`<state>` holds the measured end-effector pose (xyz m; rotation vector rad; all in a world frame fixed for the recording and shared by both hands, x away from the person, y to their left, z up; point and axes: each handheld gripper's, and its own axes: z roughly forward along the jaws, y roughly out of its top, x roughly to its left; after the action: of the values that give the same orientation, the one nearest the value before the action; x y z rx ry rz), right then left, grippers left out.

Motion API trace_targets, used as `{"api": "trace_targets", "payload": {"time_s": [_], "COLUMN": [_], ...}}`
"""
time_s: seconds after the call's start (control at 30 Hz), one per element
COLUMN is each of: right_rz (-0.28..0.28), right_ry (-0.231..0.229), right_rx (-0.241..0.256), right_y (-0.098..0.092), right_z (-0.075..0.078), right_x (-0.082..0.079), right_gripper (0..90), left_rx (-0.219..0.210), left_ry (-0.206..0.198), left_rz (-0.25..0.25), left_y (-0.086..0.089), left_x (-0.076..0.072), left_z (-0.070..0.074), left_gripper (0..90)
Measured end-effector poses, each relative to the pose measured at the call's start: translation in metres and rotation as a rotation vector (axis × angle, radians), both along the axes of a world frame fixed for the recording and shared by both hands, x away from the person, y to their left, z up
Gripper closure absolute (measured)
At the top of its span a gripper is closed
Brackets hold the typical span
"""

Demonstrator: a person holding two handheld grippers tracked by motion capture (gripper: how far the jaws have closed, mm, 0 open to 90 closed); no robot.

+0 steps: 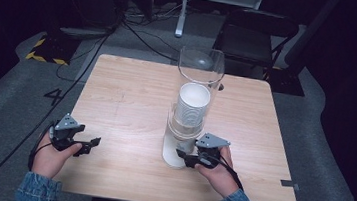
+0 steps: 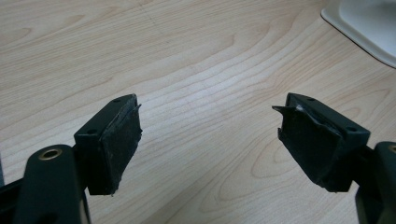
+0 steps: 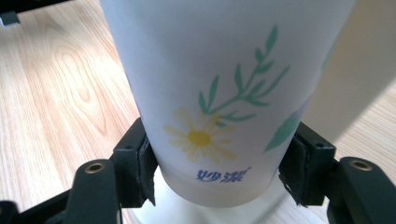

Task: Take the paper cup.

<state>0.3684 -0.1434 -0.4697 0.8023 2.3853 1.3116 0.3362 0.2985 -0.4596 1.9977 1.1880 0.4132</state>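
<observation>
Dark surroundings swallowed everything beyond the wooden table (image 1: 130, 105). Near its middle stood a clear tube (image 1: 201, 67) over a stack of paper cups (image 1: 192, 107), its base hard to make out. The right gripper (image 3: 217, 172) had its jaws pressed against the lowest cup (image 3: 219, 102), whose top was cut off. The left gripper (image 2: 210, 140) hovered over bare wood, jaws wide apart.
</observation>
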Motion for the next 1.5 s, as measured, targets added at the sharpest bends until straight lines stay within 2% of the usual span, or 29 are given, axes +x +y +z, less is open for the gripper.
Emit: {"api": "trace_targets", "payload": {"time_s": [0.37,0.47,0.8,0.97,1.13,1.3,1.5], "right_rz": [-0.005,-0.035,-0.089,-0.136,-0.234,-0.303,-0.385], "right_ry": [0.009,0.017,0.038,0.028,0.036,0.041,0.043], "right_rx": [-0.049,-0.074,-0.102,-0.078,-0.016,0.011,0.038], "right_y": [-0.013,-0.022,-0.043,-0.054,-0.075,-0.088,-0.105], "right_z": [-0.002,-0.002,0.0,0.003,0.007,0.009,0.009], "right_x": [-0.007,-0.008,-0.008,-0.006,0.001,0.007,0.017], "right_gripper": [36.6,36.6,36.5,36.5,36.3,36.3,36.2], "left_rx": [-0.002,-0.002,0.001,0.004,0.009,0.024,0.019], "left_ry": [0.003,0.007,0.012,0.012,0.016,0.015,0.021], "left_rz": [-0.009,-0.013,-0.033,-0.04,-0.042,-0.051,-0.045], "left_y": [-0.004,-0.006,-0.012,-0.015,-0.016,-0.016,-0.015], "left_x": [0.004,0.006,0.012,0.015,0.016,0.015,0.013], "left_z": [0.0,0.0,-0.002,-0.003,-0.004,-0.004,-0.005], "left_gripper": [20.7,20.7,20.6,20.5,20.5,20.4,20.4]}}
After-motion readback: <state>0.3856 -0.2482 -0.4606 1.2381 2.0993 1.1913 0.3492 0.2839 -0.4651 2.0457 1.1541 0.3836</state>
